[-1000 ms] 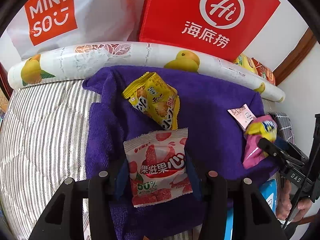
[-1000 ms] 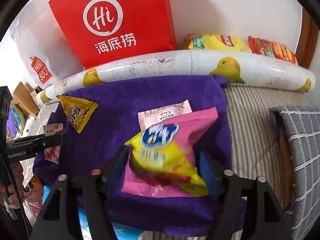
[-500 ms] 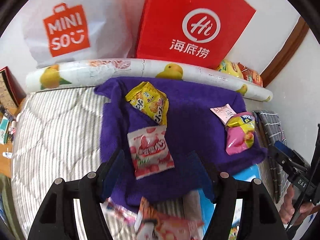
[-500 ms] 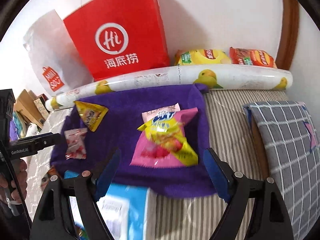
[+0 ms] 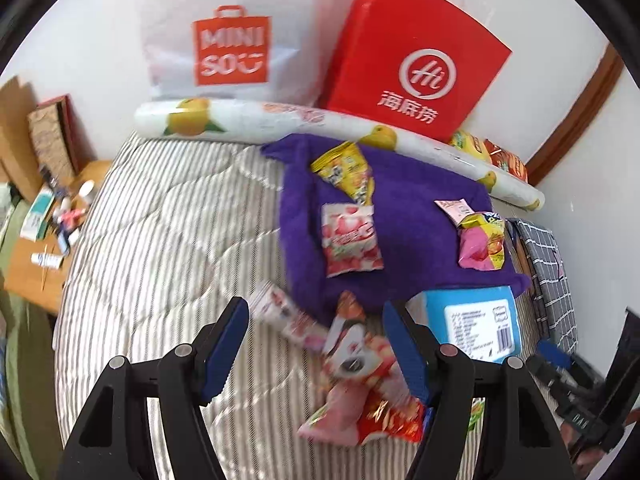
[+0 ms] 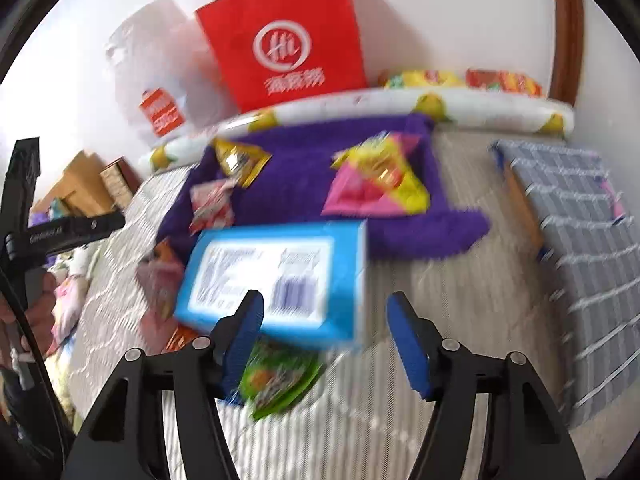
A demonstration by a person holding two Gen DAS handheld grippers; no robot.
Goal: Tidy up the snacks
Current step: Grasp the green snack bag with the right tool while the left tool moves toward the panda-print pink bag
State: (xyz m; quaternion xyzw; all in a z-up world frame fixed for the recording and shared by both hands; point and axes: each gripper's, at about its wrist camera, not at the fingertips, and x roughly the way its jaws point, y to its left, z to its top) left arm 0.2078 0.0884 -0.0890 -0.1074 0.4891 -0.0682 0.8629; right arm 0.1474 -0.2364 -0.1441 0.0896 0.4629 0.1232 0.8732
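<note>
Striped bed [image 5: 160,240]: four snack packets on purple towel [image 5: 400,216]; both tongs [image 5: 316,340] [image 6: 324,332] gape empty

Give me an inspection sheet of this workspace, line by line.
Surface: striped mattress with a purple towel laid on it.
Job's things: yellow packet, strawberry packet and pink-yellow bag on the towel; blue box and red-pink packets off it.
Clutter: green packet, grey checked cloth.
Grippers: left tool and right tool open, holding nothing.
Cables: nothing seen.
Surroundings: red bag, white Miniso bag, wall.
</note>
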